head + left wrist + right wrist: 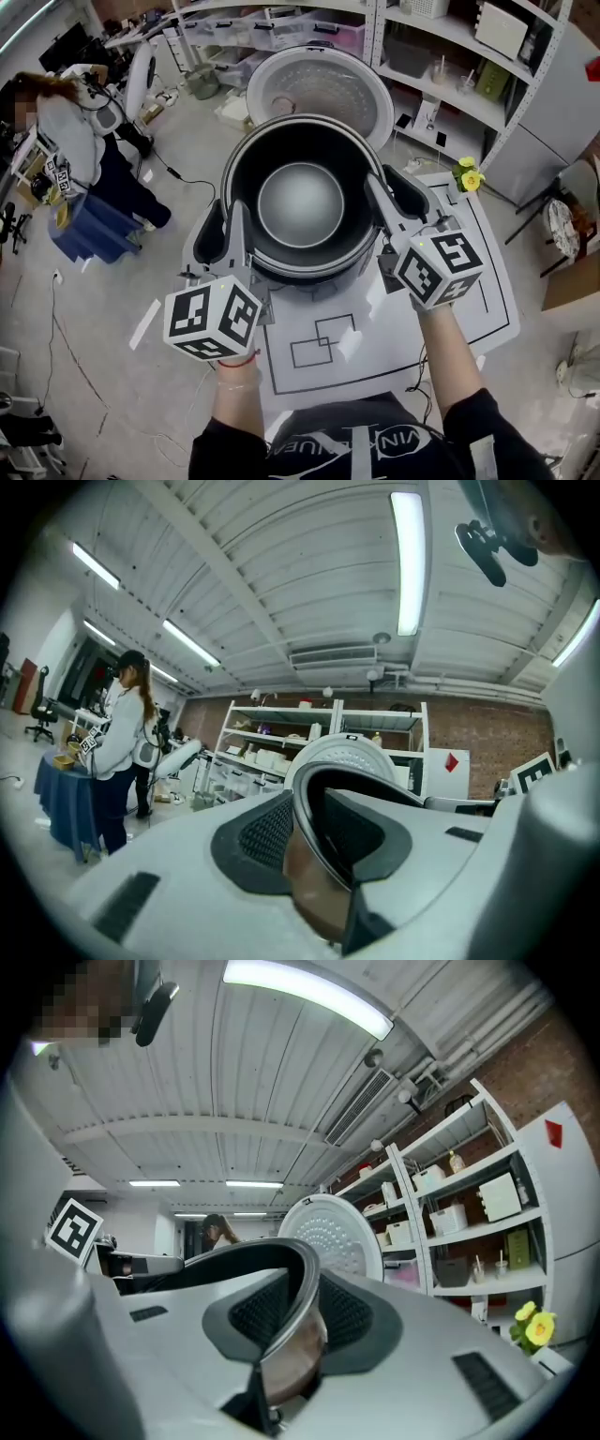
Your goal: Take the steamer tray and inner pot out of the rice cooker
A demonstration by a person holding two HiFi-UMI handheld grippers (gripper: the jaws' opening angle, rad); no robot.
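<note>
The dark inner pot [300, 202], shiny at its bottom, hangs over the rice cooker body [314, 278], between my two grippers. My left gripper [232, 230] is shut on the pot's left rim and my right gripper [392, 202] on its right rim. In the left gripper view the rim [314, 794] runs between the black pads of the left gripper [309, 827]. The right gripper view shows the same hold by the right gripper [291, 1316] on the metal rim [305, 1283]. The cooker's lid [319, 89] stands open behind the pot. I see no steamer tray.
The cooker stands on a white mat [375, 356] with black outlines. A person [75, 122] stands at the far left beside a blue bin [89, 230]. Shelves [450, 56] line the back right, with yellow flowers [467, 174] at the mat's far corner.
</note>
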